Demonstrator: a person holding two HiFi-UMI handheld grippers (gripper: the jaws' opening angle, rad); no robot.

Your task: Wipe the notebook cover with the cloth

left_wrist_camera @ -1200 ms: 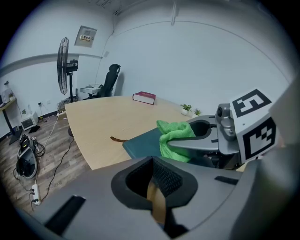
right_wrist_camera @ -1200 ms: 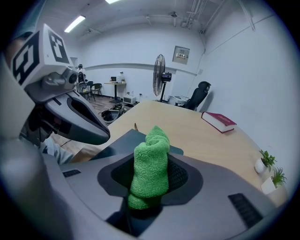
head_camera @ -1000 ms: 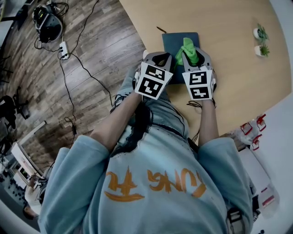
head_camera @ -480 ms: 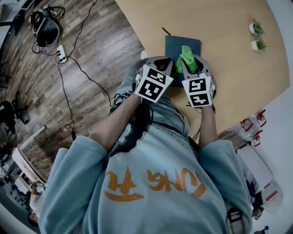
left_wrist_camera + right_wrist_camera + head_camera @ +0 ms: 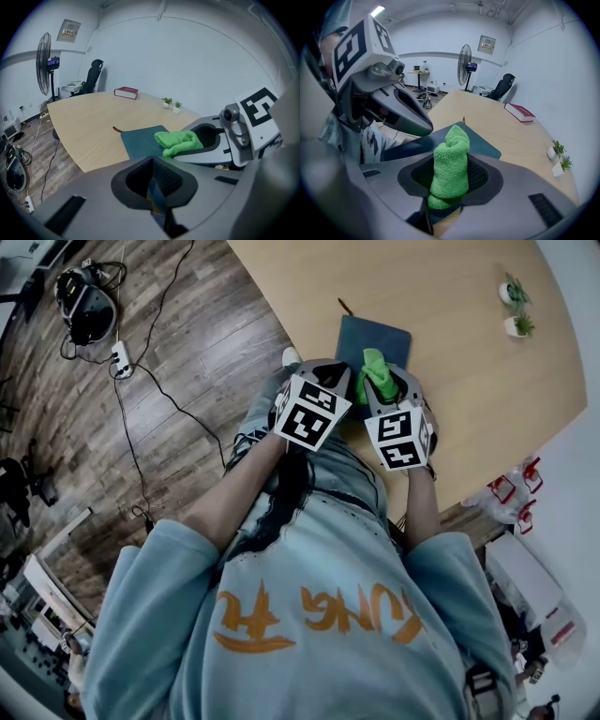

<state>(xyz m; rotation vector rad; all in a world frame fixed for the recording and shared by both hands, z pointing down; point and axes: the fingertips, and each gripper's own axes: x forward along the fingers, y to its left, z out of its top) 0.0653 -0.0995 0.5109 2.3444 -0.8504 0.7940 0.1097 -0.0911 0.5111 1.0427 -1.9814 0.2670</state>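
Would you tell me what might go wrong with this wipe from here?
The notebook lies loose near the table edge, and the left gripper, shut and empty, isn't steadying it; a wipe could slide it off. The cloth is bunched narrow in the right gripper, so hard jaw tips may rub the cover.

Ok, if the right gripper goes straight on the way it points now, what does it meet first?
Most likely the teal notebook: it lies directly ahead of the right gripper, just beyond the green cloth clamped in its fingers. The cloth's tip would touch the cover first, though depth is unclear.
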